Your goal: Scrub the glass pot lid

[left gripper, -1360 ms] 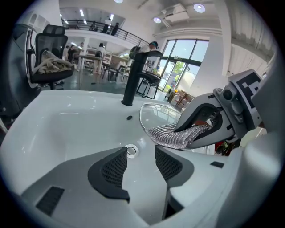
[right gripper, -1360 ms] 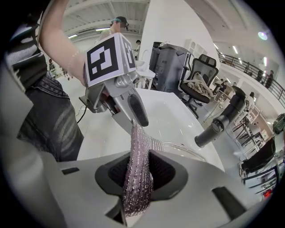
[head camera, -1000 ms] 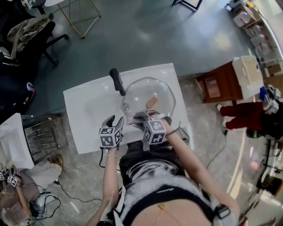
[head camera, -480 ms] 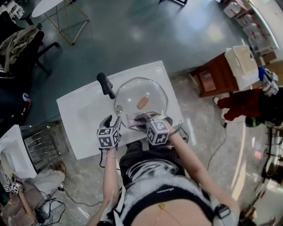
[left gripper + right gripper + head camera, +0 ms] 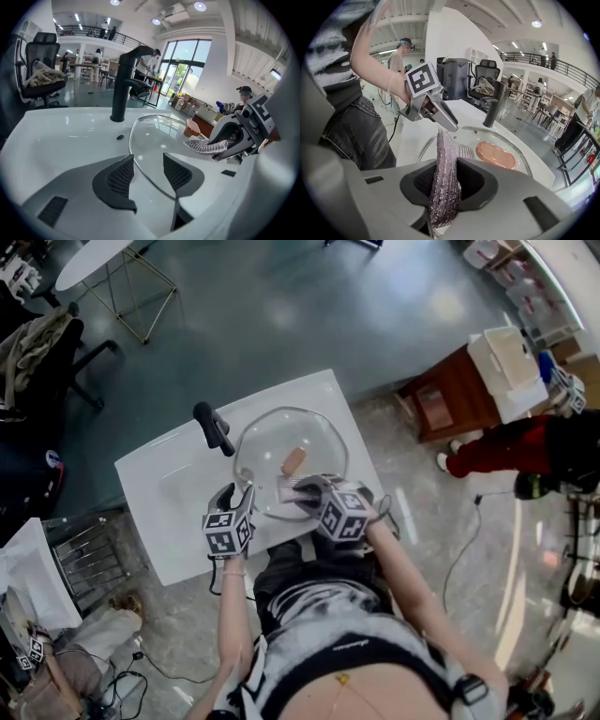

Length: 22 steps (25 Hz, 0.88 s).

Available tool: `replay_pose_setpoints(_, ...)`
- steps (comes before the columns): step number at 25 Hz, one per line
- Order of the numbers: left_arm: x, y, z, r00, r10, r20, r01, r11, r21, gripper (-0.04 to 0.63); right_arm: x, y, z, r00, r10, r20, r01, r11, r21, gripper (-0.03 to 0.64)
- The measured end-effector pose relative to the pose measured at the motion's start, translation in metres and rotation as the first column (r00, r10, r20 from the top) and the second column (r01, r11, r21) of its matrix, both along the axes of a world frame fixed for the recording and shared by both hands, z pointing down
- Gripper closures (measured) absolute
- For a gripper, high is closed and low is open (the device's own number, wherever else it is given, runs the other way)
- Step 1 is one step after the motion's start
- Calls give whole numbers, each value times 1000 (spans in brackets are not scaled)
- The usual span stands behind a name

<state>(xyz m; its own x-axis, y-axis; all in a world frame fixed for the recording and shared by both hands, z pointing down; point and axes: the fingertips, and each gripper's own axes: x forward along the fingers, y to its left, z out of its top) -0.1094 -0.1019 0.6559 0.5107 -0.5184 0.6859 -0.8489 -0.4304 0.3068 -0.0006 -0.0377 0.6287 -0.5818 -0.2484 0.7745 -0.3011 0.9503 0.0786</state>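
The glass pot lid (image 5: 314, 442) lies flat in the white sink (image 5: 169, 484), its copper handle (image 5: 293, 460) facing up. My right gripper (image 5: 302, 491) is shut on a silvery scrubbing cloth (image 5: 289, 491) that rests on the lid's near part. In the right gripper view the cloth (image 5: 445, 183) stands upright between the jaws, with the handle (image 5: 496, 155) beyond it. My left gripper (image 5: 234, 498) is at the lid's left near rim. In the left gripper view its jaws stand apart with the lid's rim (image 5: 140, 164) running between them, and the gripper (image 5: 150, 174) is open.
A black faucet (image 5: 214, 427) stands at the sink's back left, close to the lid. A wooden cabinet (image 5: 450, 399) with a white box is to the right. A person in red trousers (image 5: 497, 448) stands near it. A metal rack (image 5: 89, 559) is on the left.
The head view has shifted, so the sink sits further left. My right gripper with the cloth has slid a little to the right over the lid's near part. The lid stays put.
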Motion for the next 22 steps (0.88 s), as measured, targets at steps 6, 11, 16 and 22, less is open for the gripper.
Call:
replay_pose_setpoints(6, 19, 0, -2, 999, 43, 0, -43, 999, 4, 388, 22, -8, -1, 998, 58, 10, -58, 998, -5, 522)
replay_pose_setpoints(11, 33, -2, -5, 997, 81, 5, -81, 997, 17, 388, 35, -10, -1, 996, 82, 27, -81, 996, -21, 522)
replay_pose_setpoints(16, 43, -8, -8, 994, 108, 9, -108, 994, 25, 388, 46, -8, 0, 996, 81, 42, -79, 996, -47, 522)
replay_pose_setpoints(22, 46, -10, -9, 992, 120, 31, -121, 992, 29, 388, 79, -19, 2, 983, 178, 39, -176, 983, -60, 522)
